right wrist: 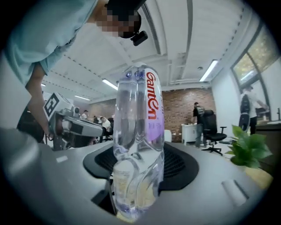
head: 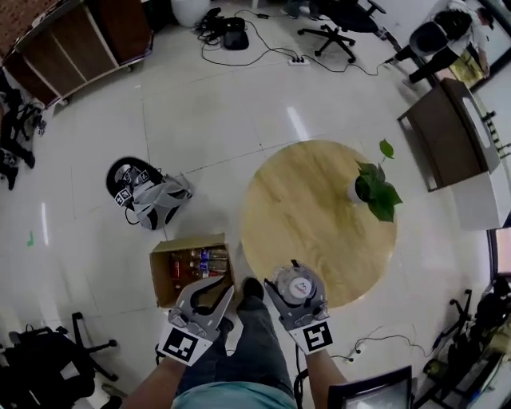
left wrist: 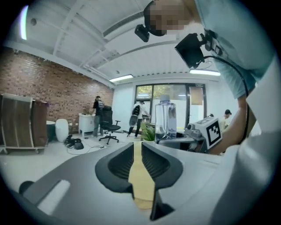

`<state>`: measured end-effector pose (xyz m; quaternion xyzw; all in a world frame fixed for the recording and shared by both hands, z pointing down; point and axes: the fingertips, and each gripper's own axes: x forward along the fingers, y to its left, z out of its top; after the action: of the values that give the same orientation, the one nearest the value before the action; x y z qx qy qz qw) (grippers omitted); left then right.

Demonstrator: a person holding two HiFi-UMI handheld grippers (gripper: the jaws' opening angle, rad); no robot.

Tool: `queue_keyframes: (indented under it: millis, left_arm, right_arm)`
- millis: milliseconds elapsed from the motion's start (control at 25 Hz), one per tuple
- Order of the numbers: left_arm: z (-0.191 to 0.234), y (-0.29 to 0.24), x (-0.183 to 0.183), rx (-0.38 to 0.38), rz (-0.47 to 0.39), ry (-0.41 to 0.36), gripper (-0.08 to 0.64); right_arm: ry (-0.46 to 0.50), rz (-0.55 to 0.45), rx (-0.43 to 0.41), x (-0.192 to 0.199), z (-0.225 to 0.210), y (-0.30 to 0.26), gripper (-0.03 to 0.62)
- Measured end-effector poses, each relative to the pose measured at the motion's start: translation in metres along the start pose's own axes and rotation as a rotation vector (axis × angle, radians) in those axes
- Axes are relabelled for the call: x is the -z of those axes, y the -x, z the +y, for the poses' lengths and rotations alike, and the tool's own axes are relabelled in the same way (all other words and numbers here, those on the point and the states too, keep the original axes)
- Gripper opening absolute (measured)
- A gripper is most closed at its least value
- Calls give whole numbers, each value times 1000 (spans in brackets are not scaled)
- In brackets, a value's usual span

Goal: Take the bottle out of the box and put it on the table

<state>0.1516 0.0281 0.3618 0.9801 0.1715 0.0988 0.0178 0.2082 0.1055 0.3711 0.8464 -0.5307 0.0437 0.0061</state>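
My right gripper (head: 297, 277) is shut on a clear plastic water bottle (right wrist: 138, 118) with red lettering, its pads squeezing the lower part. In the head view I see the bottle (head: 297, 287) end-on, just at the near edge of the round wooden table (head: 319, 240). The open cardboard box (head: 164, 275) sits on the floor left of the table, with several bottles in it. My left gripper (head: 227, 281) hangs beside the box's right side, its jaws a narrow slit apart with nothing between them (left wrist: 138, 145). The left gripper view also catches the held bottle (left wrist: 165, 118).
A potted green plant (head: 375, 188) stands on the table's far right side. A grey bag (head: 156, 200) lies on the floor beyond the box. Office chairs (head: 339, 20), cables and a dark cabinet (head: 451, 132) ring the area; people stand far off.
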Motion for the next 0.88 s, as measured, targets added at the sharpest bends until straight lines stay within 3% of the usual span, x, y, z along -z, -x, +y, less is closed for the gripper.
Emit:
queue_keyframes:
  millis: [160, 320, 480, 880]
  left_arm:
    - [-49, -55, -5, 140, 20, -23, 66]
    - [-87, -106, 4, 223, 33, -41, 66]
    - [-107, -139, 8, 232, 15, -2, 64]
    - [-101, -147, 23, 223, 52, -35, 44]
  right_arm:
    - [-1, -15, 146, 14, -53, 48, 278]
    - [-5, -50, 213, 21, -77, 76, 279]
    - [-25, -53, 232, 34, -83, 86, 279]
    - [-65, -55, 235, 54, -90, 77, 282]
